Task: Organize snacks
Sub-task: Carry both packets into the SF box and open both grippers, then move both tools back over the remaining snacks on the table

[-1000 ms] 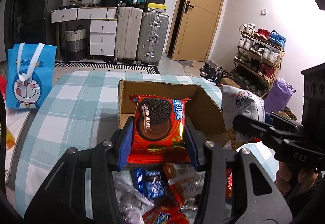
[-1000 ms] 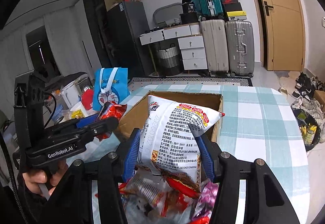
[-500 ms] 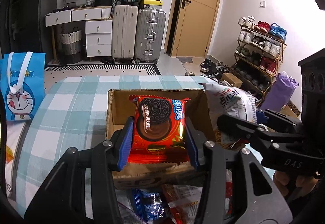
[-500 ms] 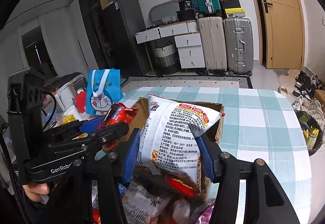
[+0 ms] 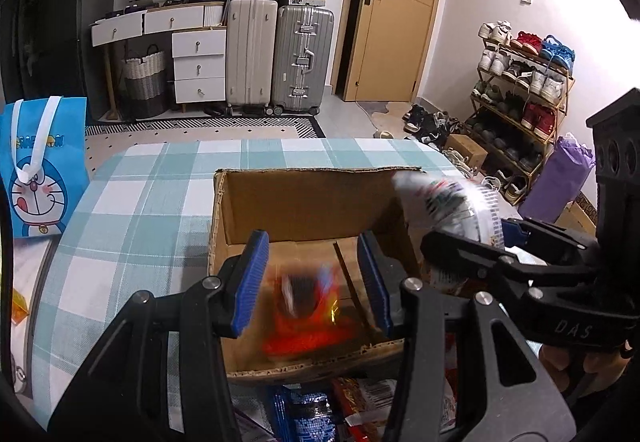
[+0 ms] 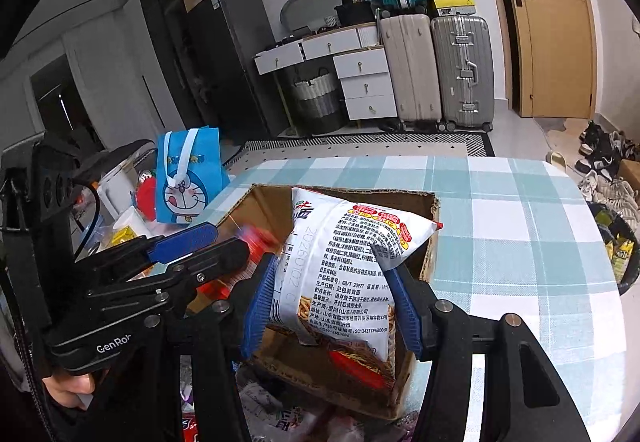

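An open cardboard box [image 5: 308,197] stands on the checked tablecloth. My left gripper [image 5: 314,282] is open above the box. The red Oreo packet [image 5: 306,306] is blurred below the jaws, falling inside the box. My right gripper [image 6: 332,306] is shut on a white snack bag [image 6: 344,270] and holds it over the box [image 6: 432,201]. The bag also shows in the left wrist view [image 5: 444,201], at the box's right wall. The left gripper shows in the right wrist view [image 6: 200,246], left of the bag.
Loose snack packets [image 5: 320,414] lie on the table in front of the box. A blue Doraemon bag [image 5: 36,169] stands at the table's left edge. Suitcases [image 5: 276,53], drawers and a shoe rack [image 5: 520,89] stand across the room.
My left gripper has opened and let go of the Oreo packet, which drops into the box. Both grippers have moved forward over the box. The right gripper still holds the white bag.
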Motion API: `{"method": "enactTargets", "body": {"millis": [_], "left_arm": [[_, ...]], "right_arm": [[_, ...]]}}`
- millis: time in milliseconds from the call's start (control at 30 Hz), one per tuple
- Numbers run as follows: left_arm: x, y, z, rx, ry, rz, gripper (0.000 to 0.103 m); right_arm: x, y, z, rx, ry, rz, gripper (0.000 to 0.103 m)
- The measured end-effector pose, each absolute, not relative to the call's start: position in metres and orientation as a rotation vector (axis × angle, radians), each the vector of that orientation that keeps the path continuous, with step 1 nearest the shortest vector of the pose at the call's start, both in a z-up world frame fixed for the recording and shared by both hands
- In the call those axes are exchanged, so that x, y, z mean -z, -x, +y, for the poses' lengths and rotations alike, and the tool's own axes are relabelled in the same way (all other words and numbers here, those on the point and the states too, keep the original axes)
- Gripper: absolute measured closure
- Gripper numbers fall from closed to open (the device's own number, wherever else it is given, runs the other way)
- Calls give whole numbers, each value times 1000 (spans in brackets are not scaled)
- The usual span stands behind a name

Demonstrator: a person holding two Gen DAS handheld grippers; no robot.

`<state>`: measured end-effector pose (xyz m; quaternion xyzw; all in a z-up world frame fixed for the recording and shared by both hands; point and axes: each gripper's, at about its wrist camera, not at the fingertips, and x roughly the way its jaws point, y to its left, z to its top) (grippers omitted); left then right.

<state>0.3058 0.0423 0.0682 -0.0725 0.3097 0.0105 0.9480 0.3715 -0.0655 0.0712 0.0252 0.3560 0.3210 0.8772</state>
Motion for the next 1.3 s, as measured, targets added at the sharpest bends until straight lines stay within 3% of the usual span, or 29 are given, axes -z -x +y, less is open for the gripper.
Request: {"method": "enactTargets", "body": {"millis": [133, 200, 267, 333, 400, 467, 533, 1300], "left_arm": [[-70, -302, 46, -25, 162, 622, 58], [-72, -298, 47, -30, 168, 618, 48], [-73, -288, 50, -44, 174, 601, 29], [-76, -279, 49, -49, 168, 587, 21], [-77, -268, 46, -43, 158, 578, 20], [-77, -256, 43, -48, 147, 583, 8], [-76, -240, 41, -63, 137, 573, 1], [-22, -115, 25, -43, 130, 654, 1]], "right_arm": [[-72, -369, -69, -665, -62, 731, 45], [-77, -363, -73, -644, -53, 712, 37], [-80, -359, -78, -646, -59, 702, 31], [-84, -351, -83, -648, -54, 701, 22], [-86, -342, -88, -655, -34, 688, 11], [-87, -332, -93, -648, -23, 677, 1], [-86, -322, -98, -644, -14, 673, 1], [-55, -236, -139, -530, 66, 731, 1]]}}
